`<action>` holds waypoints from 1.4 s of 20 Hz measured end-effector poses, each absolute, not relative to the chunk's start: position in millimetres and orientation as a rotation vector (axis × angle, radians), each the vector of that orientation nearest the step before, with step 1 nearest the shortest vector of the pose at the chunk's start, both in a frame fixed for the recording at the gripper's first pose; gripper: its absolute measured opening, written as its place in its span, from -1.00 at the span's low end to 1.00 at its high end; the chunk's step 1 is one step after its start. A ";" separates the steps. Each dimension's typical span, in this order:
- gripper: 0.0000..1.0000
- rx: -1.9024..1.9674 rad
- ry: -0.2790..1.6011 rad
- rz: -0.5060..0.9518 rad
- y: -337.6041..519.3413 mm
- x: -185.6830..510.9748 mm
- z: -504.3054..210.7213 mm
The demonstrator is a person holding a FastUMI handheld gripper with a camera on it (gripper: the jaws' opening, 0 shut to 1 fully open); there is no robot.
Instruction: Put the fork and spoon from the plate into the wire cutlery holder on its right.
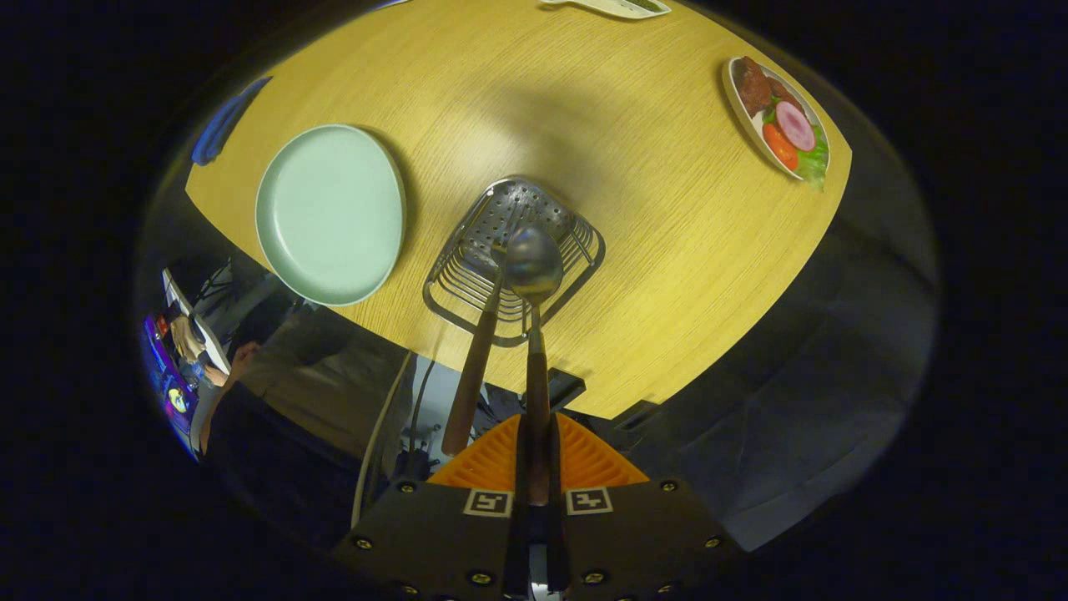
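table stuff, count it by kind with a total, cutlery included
plates: 3 (green plate, food plate, white plate)
cutlery holder: 1
spoon: 1, clamped in the gripper
fork: 1, in the holder
total: 6

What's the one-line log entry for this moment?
gripper: shut on spoon handle | spoon: bowl over wire cutlery holder | fork: in holder, leaning | plate: no cutlery on it
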State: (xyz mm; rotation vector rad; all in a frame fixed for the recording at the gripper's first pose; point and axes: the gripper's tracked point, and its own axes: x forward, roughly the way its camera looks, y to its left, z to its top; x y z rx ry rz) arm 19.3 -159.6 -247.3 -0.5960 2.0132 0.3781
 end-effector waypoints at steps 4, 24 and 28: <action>-0.78 -0.581 1.977 0.381 -157.2 27.2 -241.0; -0.23 -0.040 1.100 0.303 -95.3 65.4 -146.5; -0.22 0.027 0.726 0.256 -69.6 50.7 -97.8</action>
